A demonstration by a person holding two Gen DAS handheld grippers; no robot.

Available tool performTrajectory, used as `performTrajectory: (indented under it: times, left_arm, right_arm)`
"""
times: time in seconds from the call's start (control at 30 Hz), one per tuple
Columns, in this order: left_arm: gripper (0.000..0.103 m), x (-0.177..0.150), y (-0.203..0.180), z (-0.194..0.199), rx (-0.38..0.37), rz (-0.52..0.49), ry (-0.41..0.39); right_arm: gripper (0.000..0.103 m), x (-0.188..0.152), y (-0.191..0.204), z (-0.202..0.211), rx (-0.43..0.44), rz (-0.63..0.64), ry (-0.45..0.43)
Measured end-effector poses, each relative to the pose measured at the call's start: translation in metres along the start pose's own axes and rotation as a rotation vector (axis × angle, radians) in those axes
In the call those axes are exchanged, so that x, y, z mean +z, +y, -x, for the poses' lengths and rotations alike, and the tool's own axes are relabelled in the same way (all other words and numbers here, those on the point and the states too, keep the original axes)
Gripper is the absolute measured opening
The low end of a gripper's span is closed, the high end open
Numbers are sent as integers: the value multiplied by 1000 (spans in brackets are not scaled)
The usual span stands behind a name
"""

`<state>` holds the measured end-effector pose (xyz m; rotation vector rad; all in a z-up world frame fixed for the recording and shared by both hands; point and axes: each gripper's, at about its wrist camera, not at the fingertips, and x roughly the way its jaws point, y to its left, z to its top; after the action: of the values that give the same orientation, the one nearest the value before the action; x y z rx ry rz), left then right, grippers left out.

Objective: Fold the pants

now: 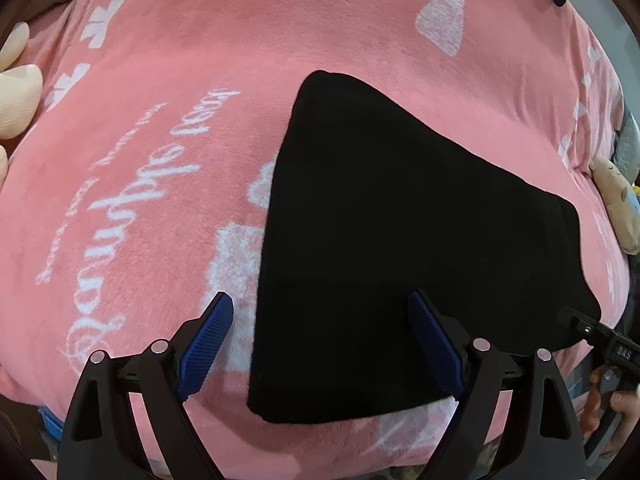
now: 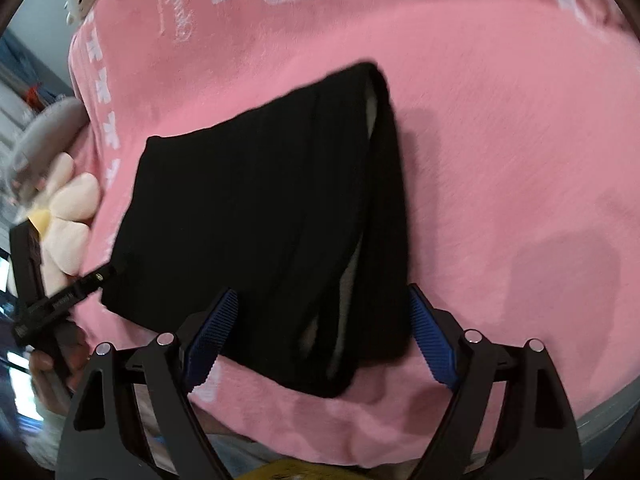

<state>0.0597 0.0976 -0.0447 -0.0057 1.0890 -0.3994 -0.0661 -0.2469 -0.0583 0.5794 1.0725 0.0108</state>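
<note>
Left wrist view: pink fleece blanket covers the whole surface, printed with white bows and white script; script reads upside-down from here, not legible beyond a few loops. Black pants lie folded into a compact wedge on the blanket, toward its right side, near edge close to the camera. Left gripper jaws stand wide apart, nothing clamped; the left blue pad is over bare blanket, the right blue pad over the pants' near-left portion, contact cannot be told. Cream plush toy at the blanket's left edge, another small plush at the right edge. Right gripper pokes in at the lower right by the pants' corner, small white lettering on it too small to read, a hand below it. Right wrist view, blurred: same pants, folded layers showing along their right side, lying mid-blanket. Right gripper jaws are spread wide, empty; the pants' near end lies between the pads without being pinched. Left gripper shows at the left with its tip at the pants' left corner, white print on it unreadable. Flower-shaped plush at the blanket's left edge.
</note>
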Motion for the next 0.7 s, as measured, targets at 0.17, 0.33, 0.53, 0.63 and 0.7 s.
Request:
performTrajectory:
  times: [0.17, 0.33, 0.53, 0.63, 0.7]
  left_arm:
    - [87, 0, -2, -12, -78, 23, 67]
    - [91, 4, -10, -18, -64, 18, 71]
    - [92, 9, -17, -26, -50, 23, 69]
    - [93, 11, -16, -29, -52, 34, 69]
    - [96, 13, -19, -33, -50, 35, 66]
  right_arm:
    - [87, 0, 0, -2, 32, -41, 3]
    - [90, 5, 4, -8, 31, -60, -2]
    - [90, 13, 1, -14, 58, -113, -19]
    - [91, 16, 3, -19, 65, -127, -24]
    - [93, 18, 3, -21, 71, -129, -28]
